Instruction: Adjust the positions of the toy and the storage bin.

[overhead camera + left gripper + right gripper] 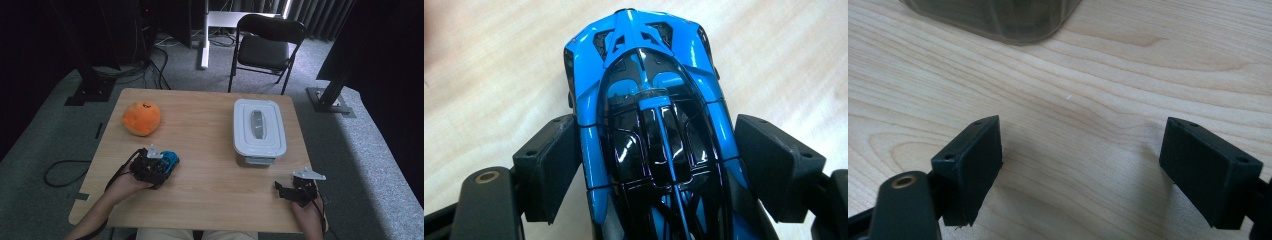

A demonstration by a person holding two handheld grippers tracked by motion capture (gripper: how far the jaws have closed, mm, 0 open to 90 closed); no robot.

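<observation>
A glossy blue and black toy car (649,90) lies lengthwise between the two black jaws of my left gripper (654,125), and both pads press on its sides. From above, the car (171,159) pokes out of that gripper (166,164) at the table's front left. My right gripper (285,187) rests low near the front right corner. It stands open (1083,130) over bare wood, with nothing between its jaws.
A clear box with a white clip-on lid (260,130) stands at the right, its corner just ahead of the right gripper (998,20). An orange plush (141,118) sits at the back left of the wooden table (210,185). A black folding chair (265,45) stands beyond the far edge.
</observation>
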